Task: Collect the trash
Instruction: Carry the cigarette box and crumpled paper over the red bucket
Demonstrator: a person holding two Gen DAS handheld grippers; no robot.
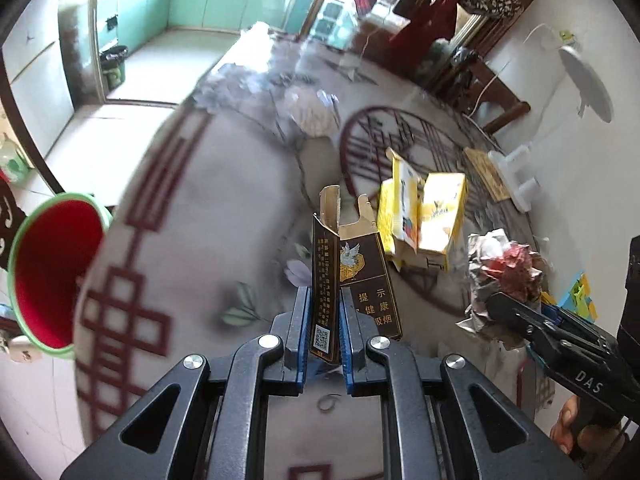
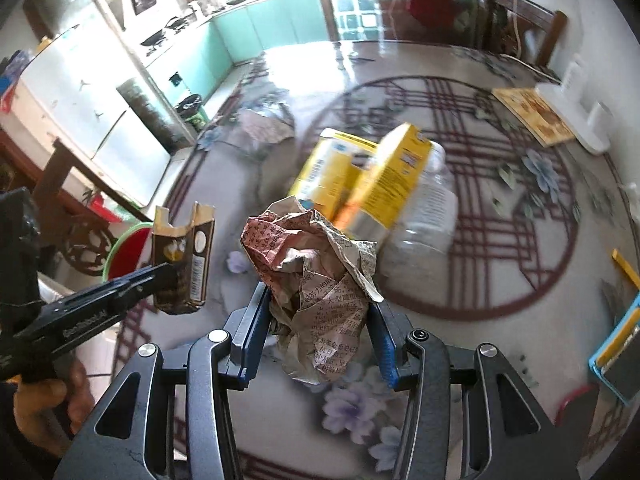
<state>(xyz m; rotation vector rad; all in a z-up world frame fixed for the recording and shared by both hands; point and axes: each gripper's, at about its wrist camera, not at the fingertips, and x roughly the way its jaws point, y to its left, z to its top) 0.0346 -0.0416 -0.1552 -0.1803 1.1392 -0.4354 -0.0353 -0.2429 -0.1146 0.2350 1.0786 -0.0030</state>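
here my left gripper (image 1: pixel 325 312) pinches an upright brown cigarette box (image 1: pixel 352 276), long axis pointing away from me, while my right gripper (image 2: pixel 316 320) clamps crumpled paper (image 2: pixel 316 276); the red bin (image 1: pixel 56 272) lies off to the left, nearer my left hand.

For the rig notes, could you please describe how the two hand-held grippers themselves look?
Both match: the left hand-held gripper and right hand-held gripper have matte black linkage arms with triangular cut-outs, round silver pivot bolts and blue ribbed pads. White lettering runs along their black bodies, and a bare hand grips the left one's handle. No cables show.
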